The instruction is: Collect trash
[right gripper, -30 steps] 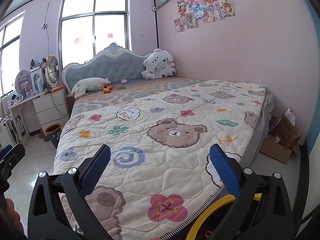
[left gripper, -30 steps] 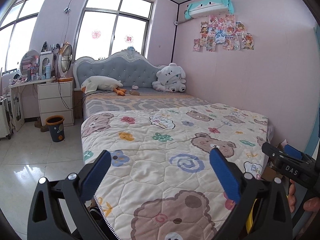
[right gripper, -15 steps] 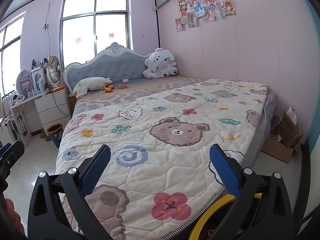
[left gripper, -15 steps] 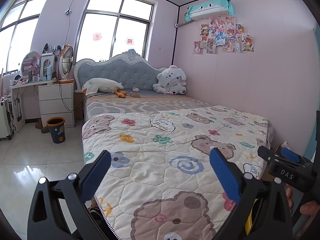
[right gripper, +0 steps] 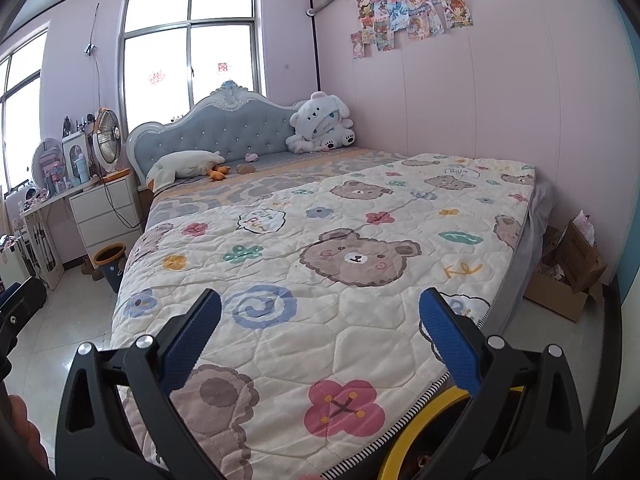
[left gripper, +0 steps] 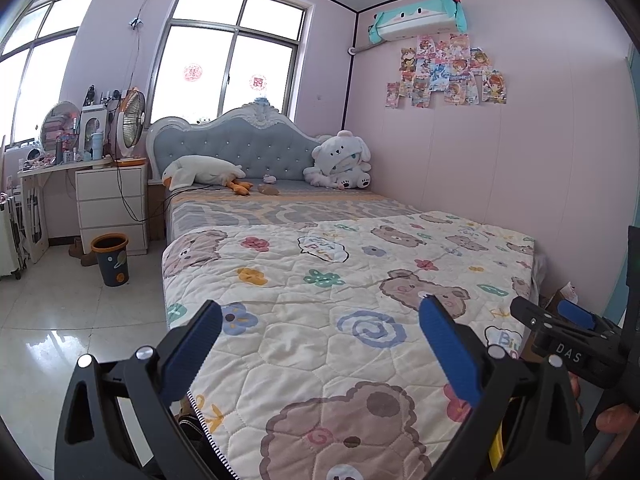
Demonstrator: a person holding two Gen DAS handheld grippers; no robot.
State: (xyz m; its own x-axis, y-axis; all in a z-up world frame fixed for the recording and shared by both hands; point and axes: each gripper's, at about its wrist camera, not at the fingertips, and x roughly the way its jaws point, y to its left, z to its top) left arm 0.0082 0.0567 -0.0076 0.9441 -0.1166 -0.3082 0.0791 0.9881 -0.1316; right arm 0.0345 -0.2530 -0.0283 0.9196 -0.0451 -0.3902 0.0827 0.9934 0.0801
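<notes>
I hold both grippers over the foot of the bed with the cream bear-and-flower quilt (left gripper: 360,300), the left gripper (left gripper: 320,344) and right gripper (right gripper: 320,336) each with blue-padded jaws spread wide and gripping nothing. The dark round waste bin with an orange rim (left gripper: 111,258) stands on the tiled floor left of the bed, beside the white drawer unit (left gripper: 112,204). An open brown cardboard box of crumpled scraps (right gripper: 568,272) sits at the bed's right foot corner against the pink wall.
</notes>
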